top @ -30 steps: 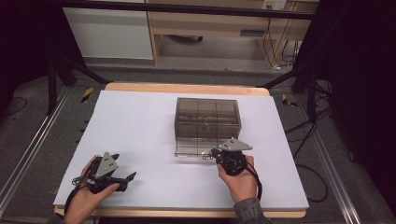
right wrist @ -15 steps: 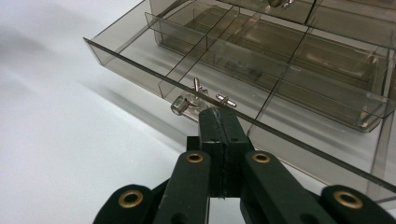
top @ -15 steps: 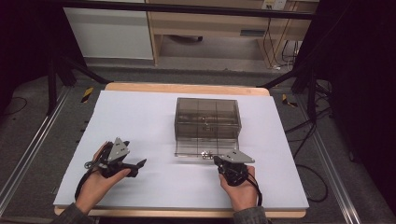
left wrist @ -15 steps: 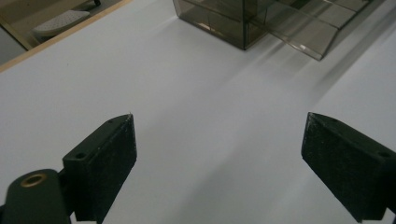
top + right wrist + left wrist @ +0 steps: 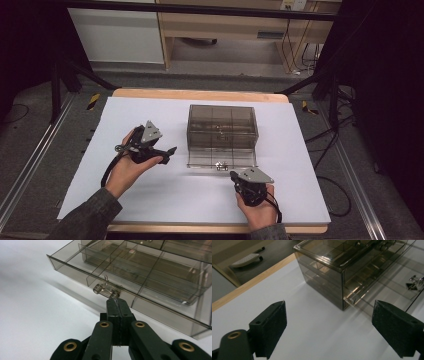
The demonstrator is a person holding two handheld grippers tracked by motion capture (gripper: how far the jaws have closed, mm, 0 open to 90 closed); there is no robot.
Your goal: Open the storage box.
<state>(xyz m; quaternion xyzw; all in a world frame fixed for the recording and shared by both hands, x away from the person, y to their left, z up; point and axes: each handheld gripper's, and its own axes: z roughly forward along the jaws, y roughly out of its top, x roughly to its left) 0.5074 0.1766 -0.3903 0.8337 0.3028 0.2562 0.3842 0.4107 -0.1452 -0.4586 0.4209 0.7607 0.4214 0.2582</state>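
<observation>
Drawer point(image 5: 220, 160) handle point(image 5: 106, 289): pinched by right gripper point(image 5: 117, 300) | left gripper point(image 5: 329, 325): spread, beside box point(image 5: 221, 127)

Smoky clear drawer box point(image 5: 221, 131), white table point(image 5: 150, 197), black fingers point(image 5: 269, 328)

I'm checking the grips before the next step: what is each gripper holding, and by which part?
The right gripper is shut at the metal handle of the smoky plastic box's bottom drawer; an actual pinch can't be told. The left gripper is open, holding nothing.

Evenly lit white table point(image 5: 150, 115) under overhead light; dark, murky surroundings; soft shadows, faint glare on smoky drawer box point(image 5: 221, 129); slightly soft focus.
</observation>
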